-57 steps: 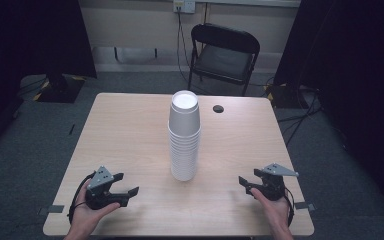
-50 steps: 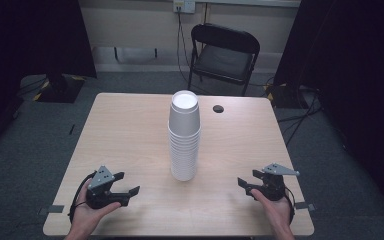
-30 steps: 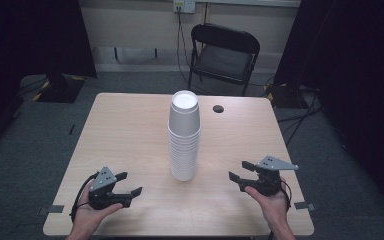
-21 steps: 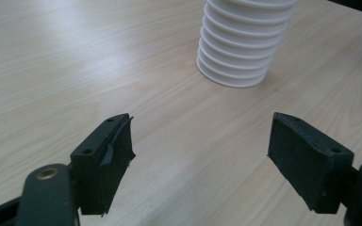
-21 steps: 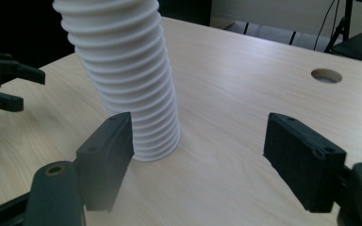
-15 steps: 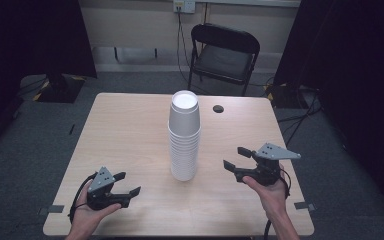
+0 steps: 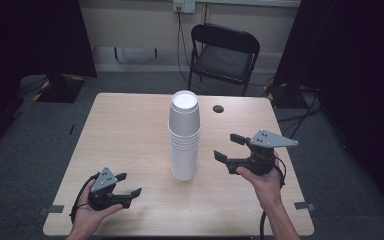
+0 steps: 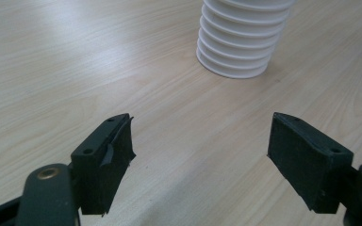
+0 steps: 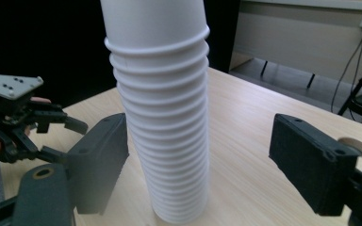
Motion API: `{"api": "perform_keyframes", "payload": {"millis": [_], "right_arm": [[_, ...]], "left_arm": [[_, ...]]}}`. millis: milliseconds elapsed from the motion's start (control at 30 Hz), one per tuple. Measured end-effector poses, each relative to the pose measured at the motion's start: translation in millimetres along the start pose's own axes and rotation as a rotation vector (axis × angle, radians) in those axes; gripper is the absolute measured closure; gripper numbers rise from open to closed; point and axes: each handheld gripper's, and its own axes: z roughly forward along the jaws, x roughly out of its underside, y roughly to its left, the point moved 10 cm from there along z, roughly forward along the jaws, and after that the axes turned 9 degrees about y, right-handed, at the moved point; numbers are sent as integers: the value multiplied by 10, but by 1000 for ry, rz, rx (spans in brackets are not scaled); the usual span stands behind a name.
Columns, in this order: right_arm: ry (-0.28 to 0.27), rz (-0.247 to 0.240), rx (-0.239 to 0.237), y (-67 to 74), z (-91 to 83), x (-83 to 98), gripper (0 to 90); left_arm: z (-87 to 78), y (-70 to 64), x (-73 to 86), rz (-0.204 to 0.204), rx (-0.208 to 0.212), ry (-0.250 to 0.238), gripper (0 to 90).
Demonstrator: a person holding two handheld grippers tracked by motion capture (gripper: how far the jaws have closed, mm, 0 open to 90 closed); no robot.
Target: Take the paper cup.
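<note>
Bench (image 7: 130, 130): pale wood, square-ish, on grey carpet. Folding chair (image 7: 223, 55) stands just beyond the far edge, black curtains to both sides of the room.

Cups (image 7: 184, 137): tall white stack, upright, abt mid-bench, a bit nearer the far edge than the near one. Rims show as stacked ridges on the lower part, smooth wall on the top cup. Nothing touches the stack. In the left gripper view its base (image 8: 238, 44) sits on bare wood well ahead of the jaws. In the right gripper view the stack (image 9: 162, 117) rises between the two jaws but farther off, with clear gaps both sides.

Right gripper (image 7: 231, 147): held above the bench, right of the stack and near it, jaws pointing at the cups. Jaws have just been opening and stand spread, nothing pinched; the stack is ahead of them, not between the pads. Grey plate on top, cable trailing down past the near edge.

Left gripper (image 7: 128, 184): low by the near left corner, well apart from the cups, w/ the hand under it resting at the near edge. Jaws spread wide, only bare wood between them.

Small dark round spot (image 7: 218, 108): on the bench near the far edge, right of the stack; can't tell what it is.
</note>
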Motion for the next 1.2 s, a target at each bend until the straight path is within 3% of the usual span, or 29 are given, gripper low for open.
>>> {"api": "perform_keyframes", "payload": {"millis": [367, 1200], "right_arm": [[-50, -39, -25, 129, 60, -381, 156], [-66, -48, -101, 228, 389, -816, 138]], "left_arm": [[10, 3, -1, -3, 2, -1, 223], [4, 19, 5, 3, -2, -2, 218]]}}
